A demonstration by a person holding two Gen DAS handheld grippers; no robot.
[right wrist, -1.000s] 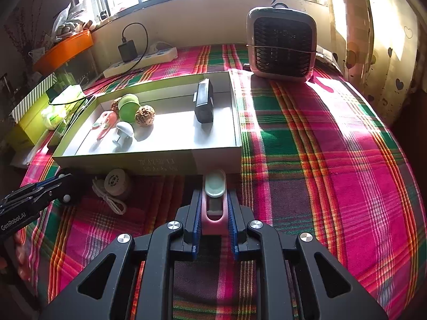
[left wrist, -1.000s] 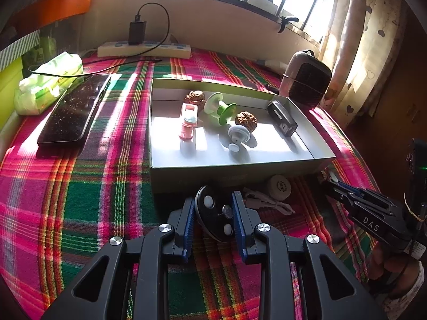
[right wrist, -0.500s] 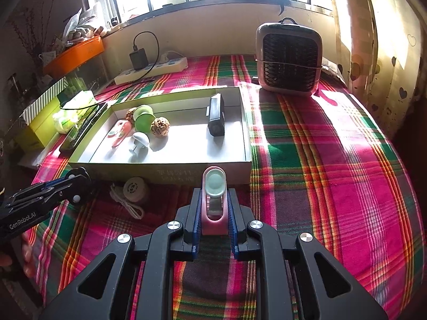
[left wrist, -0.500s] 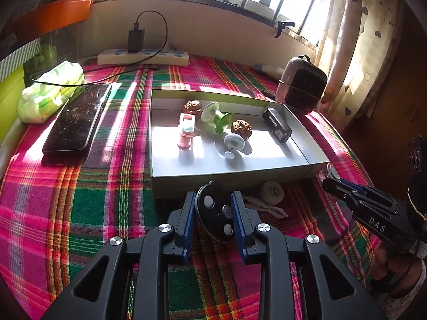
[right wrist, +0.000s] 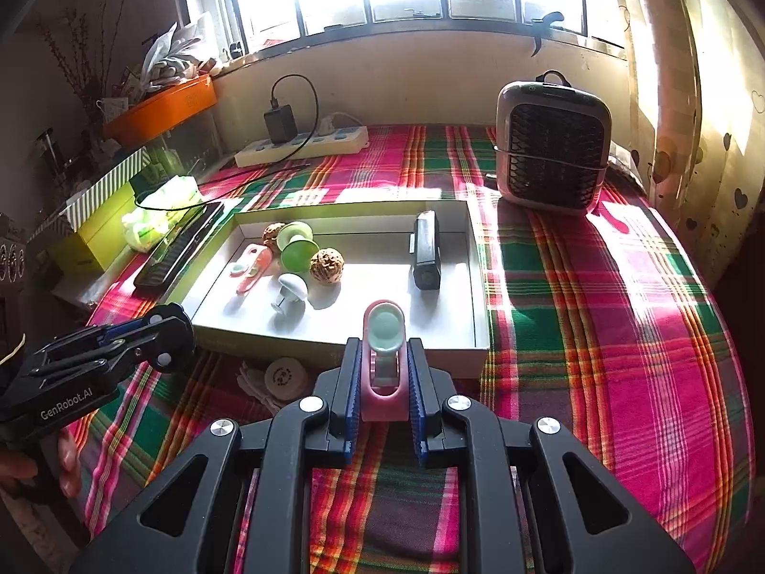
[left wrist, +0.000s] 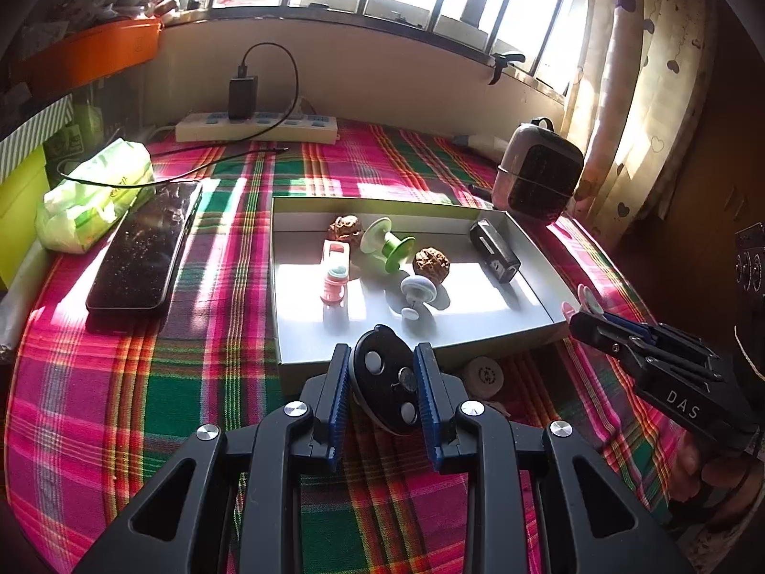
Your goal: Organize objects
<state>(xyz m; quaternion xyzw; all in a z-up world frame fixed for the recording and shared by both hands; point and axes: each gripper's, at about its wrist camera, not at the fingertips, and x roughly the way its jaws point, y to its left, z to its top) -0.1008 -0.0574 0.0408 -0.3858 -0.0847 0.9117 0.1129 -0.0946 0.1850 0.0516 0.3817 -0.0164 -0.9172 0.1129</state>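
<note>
My left gripper (left wrist: pixel 382 382) is shut on a black round disc with white buttons (left wrist: pixel 387 378), held above the near edge of the shallow box (left wrist: pixel 306 363). My right gripper (right wrist: pixel 382 373) is shut on a pink holder with a pale green oval top (right wrist: pixel 384 349), raised over the box's near rim (right wrist: pixel 430 356). In the box lie two walnuts (left wrist: pixel 430 263), a green spool (left wrist: pixel 387 244), a pink holder (left wrist: pixel 334 272), a white knob (left wrist: pixel 416 292) and a black device (left wrist: pixel 495 251). A white round charger with cable (left wrist: pixel 483 375) lies on the cloth before the box.
A plaid cloth (left wrist: pixel 143 406) covers the table. A black phone (left wrist: pixel 143 248) and a green tissue pack (left wrist: pixel 95 196) lie left of the box. A power strip (left wrist: pixel 258 126) sits at the back. A small heater (right wrist: pixel 552 143) stands at the back right.
Both grippers have risen and moved back from the box with their objects still held. The box contents have not moved.
</note>
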